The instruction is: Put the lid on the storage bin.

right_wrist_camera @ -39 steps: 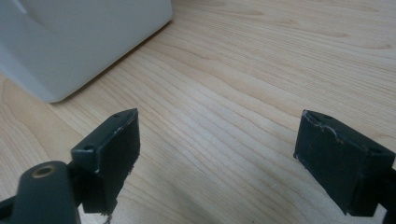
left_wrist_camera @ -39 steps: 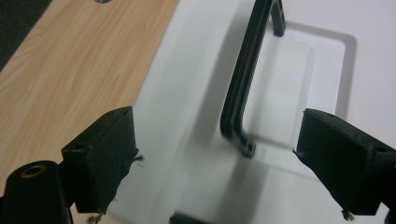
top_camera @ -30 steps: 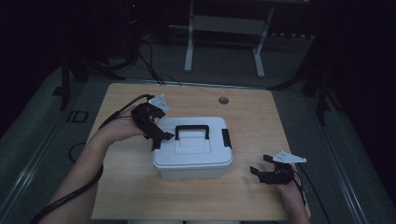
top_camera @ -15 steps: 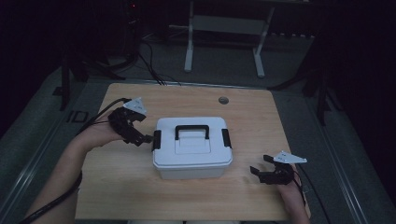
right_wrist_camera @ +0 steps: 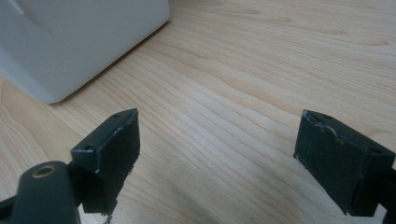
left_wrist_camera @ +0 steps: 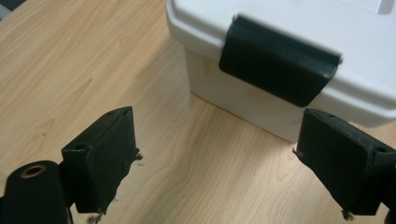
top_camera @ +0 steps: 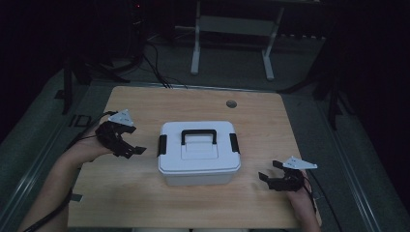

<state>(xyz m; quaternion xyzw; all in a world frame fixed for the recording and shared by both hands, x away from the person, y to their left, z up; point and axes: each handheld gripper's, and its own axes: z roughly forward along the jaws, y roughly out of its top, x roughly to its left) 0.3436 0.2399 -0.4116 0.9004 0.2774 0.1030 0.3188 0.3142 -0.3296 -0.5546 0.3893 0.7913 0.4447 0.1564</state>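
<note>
High view: my left tool [top_camera: 129, 145] gapes empty beside the white box [top_camera: 199, 153]; my right tool [top_camera: 273, 175] rests wide apart on the tabletop [top_camera: 145, 203].

the room is dark, with light falling mostly on the table [top_camera: 145, 104], a pale wood-grain top with rounded corners and a small round grommet [top_camera: 231, 103] near its far edge. a grey floor [top_camera: 227, 72] surrounds it. beyond the far edge stands a pale metal frame [top_camera: 232, 24] on two legs, with black cables [top_camera: 154, 58] trailing across the floor at the left. dark stands [top_camera: 333, 92] rise at the right; the walls are lost in shadow.
</note>
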